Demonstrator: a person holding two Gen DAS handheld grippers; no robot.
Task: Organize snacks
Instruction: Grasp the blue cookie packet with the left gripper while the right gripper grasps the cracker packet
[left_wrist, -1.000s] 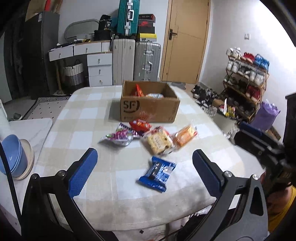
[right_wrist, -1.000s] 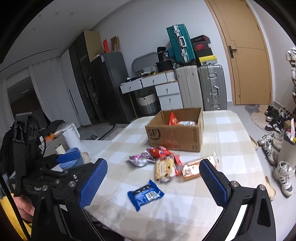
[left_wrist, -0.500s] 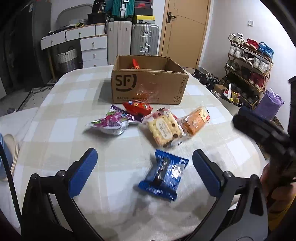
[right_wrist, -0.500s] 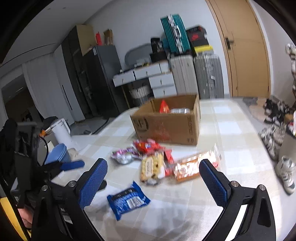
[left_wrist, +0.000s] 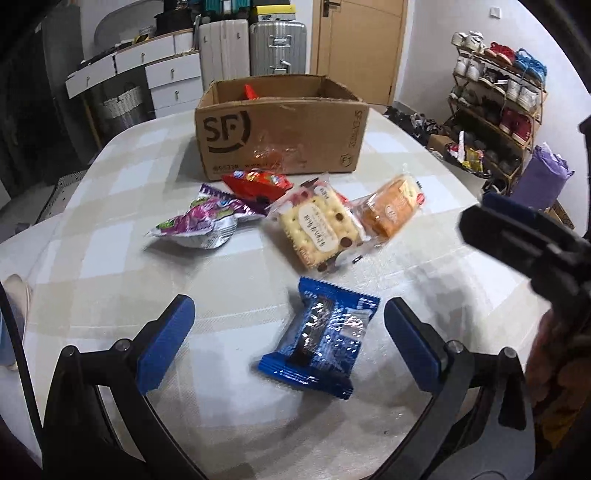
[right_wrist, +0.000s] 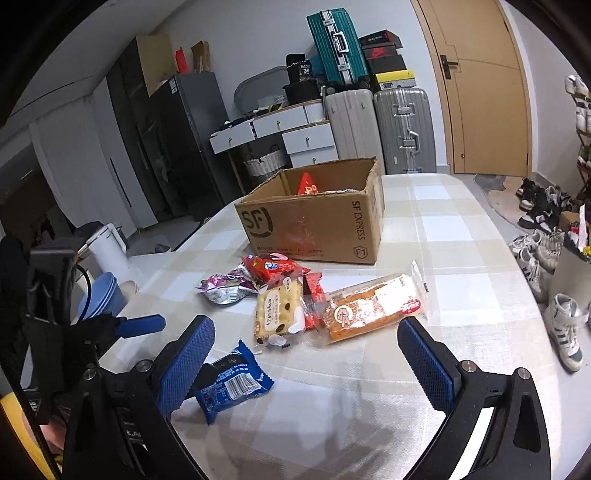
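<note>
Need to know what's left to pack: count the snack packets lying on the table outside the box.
5, maybe more hidden underneath: blue packet nearest the left gripper; cracker pack mid-table; orange cake pack right of it; purple packet left; red packet by the cardboard box.

A: What can't we make out inside the cardboard box (left_wrist: 280, 136)?

B: From the left wrist view its front wall hides nearly everything; we see only a red packet tip (left_wrist: 251, 91). In the right wrist view, something silvery (right_wrist: 338, 192) sits behind the rim, too hidden to identify.

A: And the blue snack packet (right_wrist: 231, 384)?

B: In the right wrist view one of the right gripper's fingers (right_wrist: 184, 363) covers part of its near end. Its print is too small for us to read.

A: Anything cut off?

B: The blue bowls (right_wrist: 98, 299) are partly hidden behind the left gripper's dark frame.
</note>
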